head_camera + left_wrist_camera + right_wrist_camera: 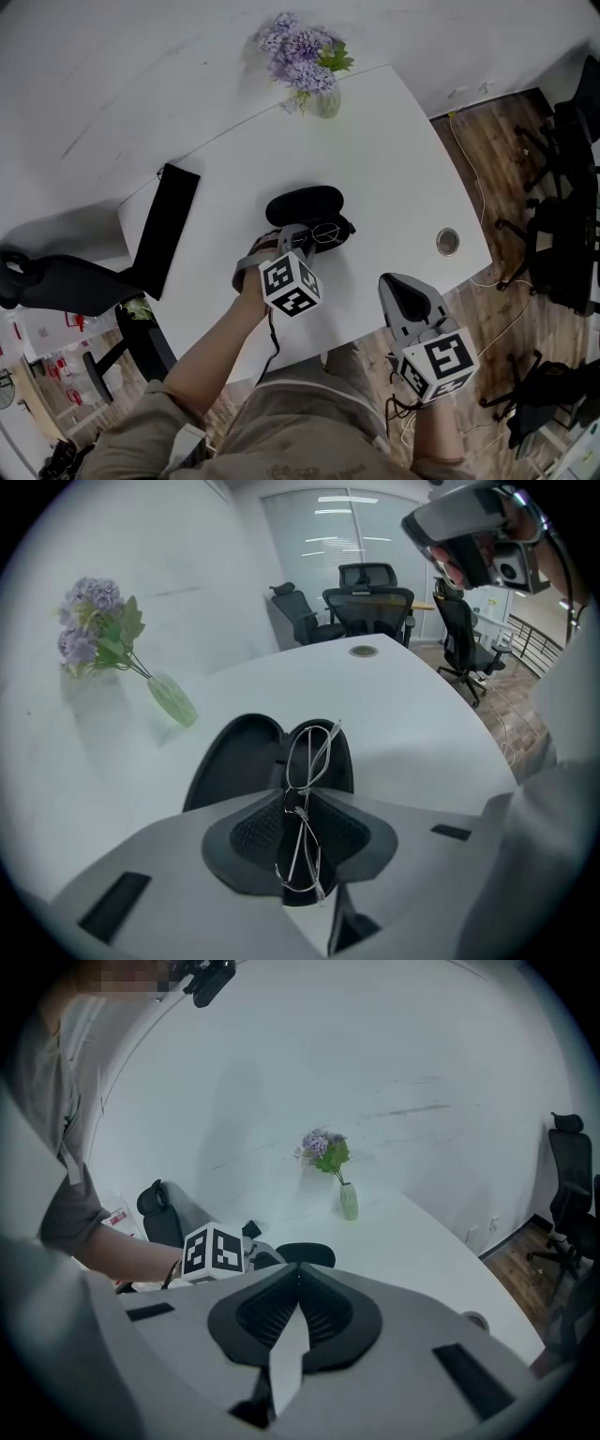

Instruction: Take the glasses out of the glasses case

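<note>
A black glasses case (302, 203) lies open in the middle of the white table (394, 178). The thin wire-framed glasses (327, 233) rest in its nearer half. My left gripper (300, 241) points steeply down at them. In the left gripper view the glasses (315, 750) run up between the jaws, whose tips are closed on the frame near its bridge; the far lens hangs over the case (234, 761). My right gripper (401, 289) hovers off the table's near right edge, shut and holding nothing. The right gripper view shows the case (306, 1252) beyond its tips (298, 1274).
A vase of purple flowers (307, 62) stands at the table's far side. A flat black slab (169, 230) lies on the left end. A round cable port (448, 241) sits near the right edge. Black office chairs (562, 216) stand on the wooden floor at the right.
</note>
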Tool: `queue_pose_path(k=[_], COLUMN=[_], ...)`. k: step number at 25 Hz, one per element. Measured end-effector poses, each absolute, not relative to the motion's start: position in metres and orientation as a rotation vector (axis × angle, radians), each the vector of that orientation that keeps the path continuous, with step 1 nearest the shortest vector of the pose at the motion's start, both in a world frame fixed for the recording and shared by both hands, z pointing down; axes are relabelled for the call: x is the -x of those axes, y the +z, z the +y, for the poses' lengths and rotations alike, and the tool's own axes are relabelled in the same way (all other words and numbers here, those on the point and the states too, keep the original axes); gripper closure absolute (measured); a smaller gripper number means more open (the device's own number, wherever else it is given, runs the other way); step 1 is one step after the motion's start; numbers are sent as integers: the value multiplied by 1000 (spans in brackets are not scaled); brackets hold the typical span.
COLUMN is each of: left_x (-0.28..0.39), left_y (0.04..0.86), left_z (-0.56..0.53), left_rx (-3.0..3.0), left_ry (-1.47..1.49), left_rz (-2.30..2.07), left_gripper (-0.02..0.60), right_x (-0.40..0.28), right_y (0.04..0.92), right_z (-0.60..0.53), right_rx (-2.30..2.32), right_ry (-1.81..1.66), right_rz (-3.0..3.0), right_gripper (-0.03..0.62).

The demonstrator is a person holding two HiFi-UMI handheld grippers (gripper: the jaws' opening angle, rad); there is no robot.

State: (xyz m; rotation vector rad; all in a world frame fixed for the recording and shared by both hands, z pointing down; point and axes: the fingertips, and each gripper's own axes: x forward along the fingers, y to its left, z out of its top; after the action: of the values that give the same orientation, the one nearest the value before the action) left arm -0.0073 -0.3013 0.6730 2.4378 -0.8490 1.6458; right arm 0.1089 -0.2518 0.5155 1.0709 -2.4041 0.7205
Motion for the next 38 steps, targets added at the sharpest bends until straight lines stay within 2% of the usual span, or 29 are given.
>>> queue_pose_path(k=[4, 11, 27, 38], left_x=[10, 19, 45, 59], left_y=[645, 574, 347, 282], left_z=[-312, -321, -303, -260], left_rx=[-2494, -2534, -2705, -2726], left_ry=[1566, 1218, 514, 301], left_rz=[-968, -1149, -1547, -1670], left_gripper=[486, 486, 488, 488], right_x=[-109, -103, -110, -124], right_y=[504, 459, 311, 265], right_z=[-253, -260, -244, -220], right_rx=[-1089, -1116, -1251, -1301], right_ry=[688, 567, 227, 120], right_rz=[-2412, -2469, -2660, -2740], right_gripper=[563, 563, 563, 563])
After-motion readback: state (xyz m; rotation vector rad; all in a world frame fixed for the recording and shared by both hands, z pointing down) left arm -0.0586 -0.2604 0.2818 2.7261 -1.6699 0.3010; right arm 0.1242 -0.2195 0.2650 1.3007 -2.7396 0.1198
